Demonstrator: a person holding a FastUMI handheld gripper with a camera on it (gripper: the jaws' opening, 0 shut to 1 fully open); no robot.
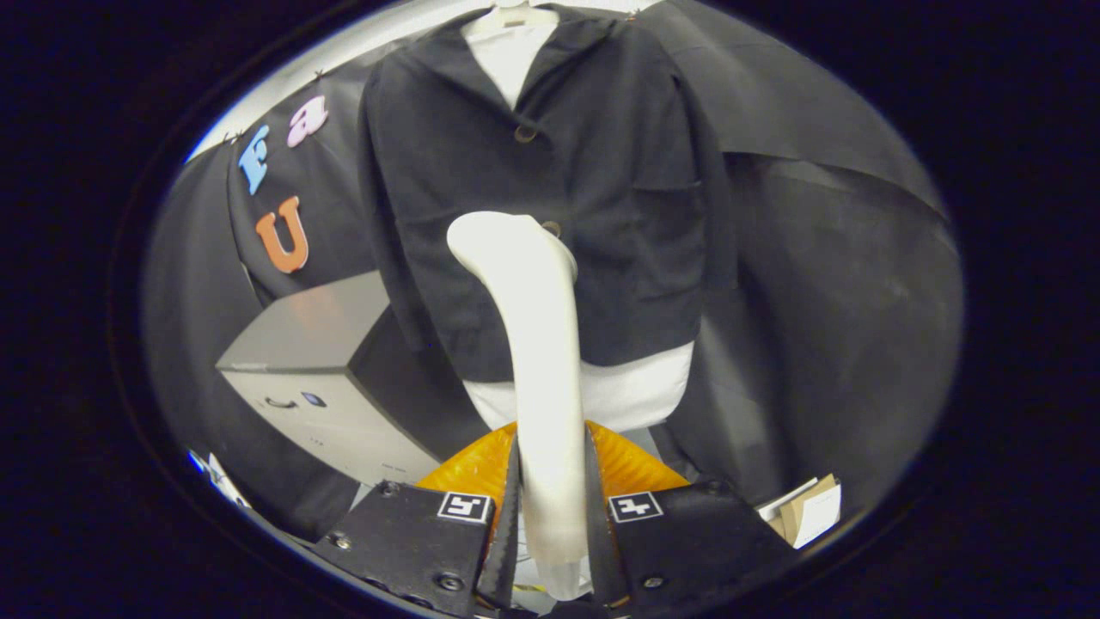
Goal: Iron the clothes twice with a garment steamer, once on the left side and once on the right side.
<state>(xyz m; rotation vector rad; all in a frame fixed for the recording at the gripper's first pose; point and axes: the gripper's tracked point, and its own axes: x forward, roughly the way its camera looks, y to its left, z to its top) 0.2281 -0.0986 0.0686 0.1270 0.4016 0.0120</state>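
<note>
The garment steamer [537, 344] is one white, curved wand that stands in the middle of the frame, with its handle low between the two fingers and its bent head high in front of the clothes. The gripper [554, 516] is at the bottom centre; its jaws stand narrow, and both fingers press on the sides of the steamer handle, so they hold it. The head of the steamer is over the lower middle part of the dark jacket [550, 198], beside a button; whether it touches the cloth cannot be told.

The jacket is one piece, and it hangs upright on a white hanger [513, 15] at the top centre. Under it there is one white shirt [601, 391], seen at the collar and below the jacket's lower hem. Two brown buttons [525, 133] are visible on the jacket front. One chest pocket is on the side of the jacket toward the right of the frame.

To the left of the jacket, in the lower left of the frame, stands one grey cabinet [318, 378], near the jacket's sleeve. To the right of the jacket there is open room before the dark cloth wall. In the lower right lies one small cardboard box [812, 507] with papers.
</note>
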